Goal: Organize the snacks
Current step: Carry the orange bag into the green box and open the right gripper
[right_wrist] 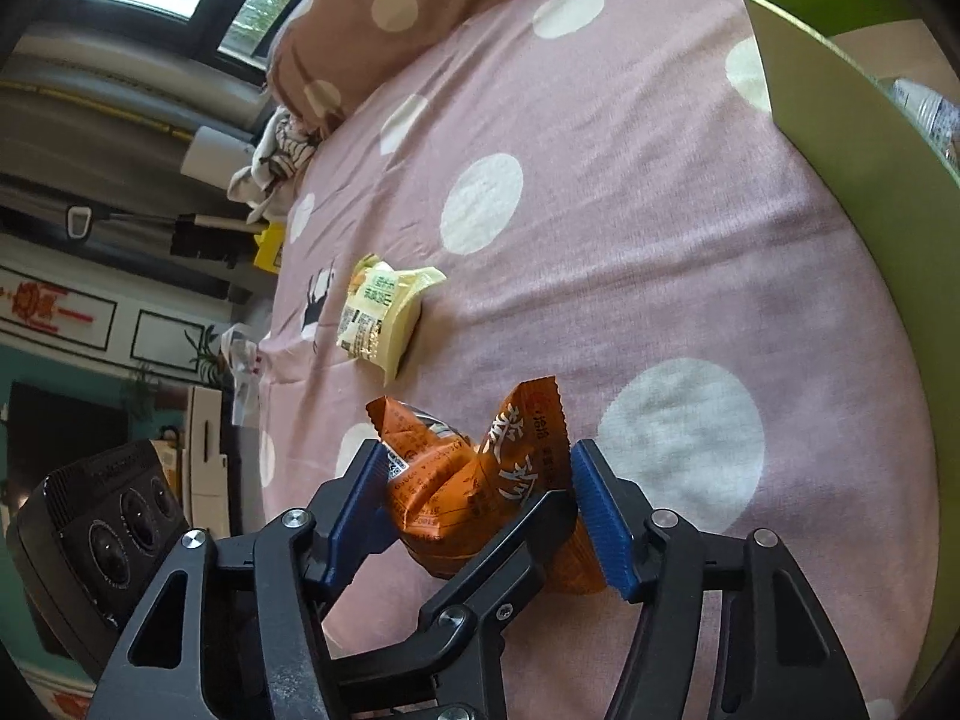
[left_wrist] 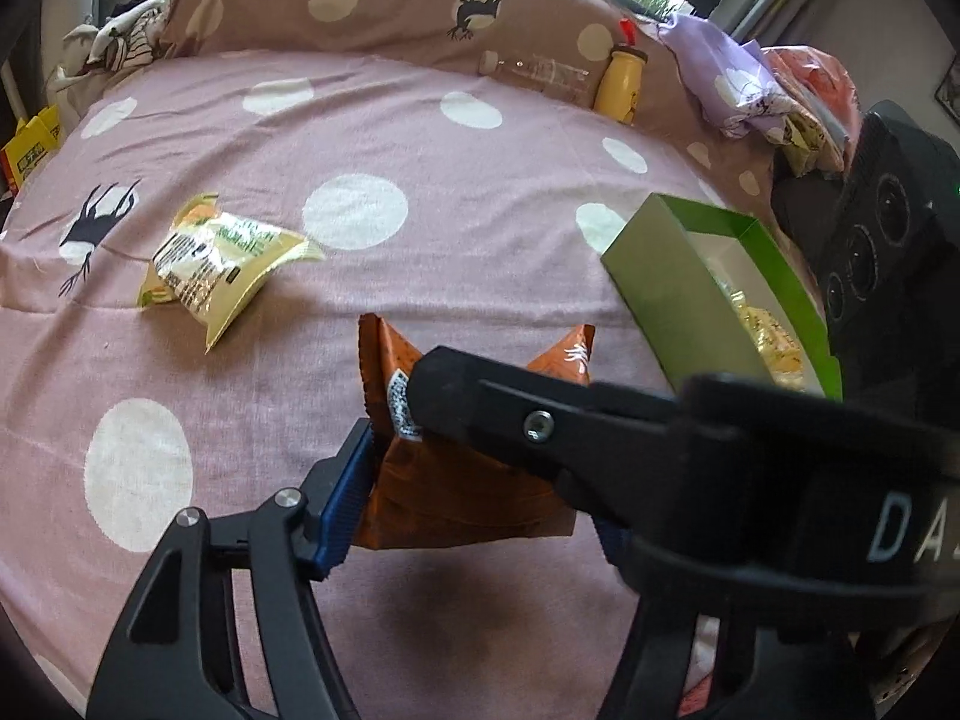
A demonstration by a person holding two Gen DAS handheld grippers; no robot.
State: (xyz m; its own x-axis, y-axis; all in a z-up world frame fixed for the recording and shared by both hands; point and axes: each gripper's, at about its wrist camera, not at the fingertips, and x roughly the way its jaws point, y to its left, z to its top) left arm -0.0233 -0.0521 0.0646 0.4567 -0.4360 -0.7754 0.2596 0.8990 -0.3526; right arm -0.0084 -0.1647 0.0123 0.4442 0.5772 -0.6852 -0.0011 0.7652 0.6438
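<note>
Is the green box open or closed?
Open. The green box has no lid on top, and yellow snack packets show inside it.

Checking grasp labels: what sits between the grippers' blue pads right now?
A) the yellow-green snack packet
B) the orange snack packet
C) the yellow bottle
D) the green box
B: the orange snack packet sits between the blue pads of the right gripper, and the left gripper has the same packet between its fingers; the yellow-green snack packet lies loose on the bedsheet.
</note>
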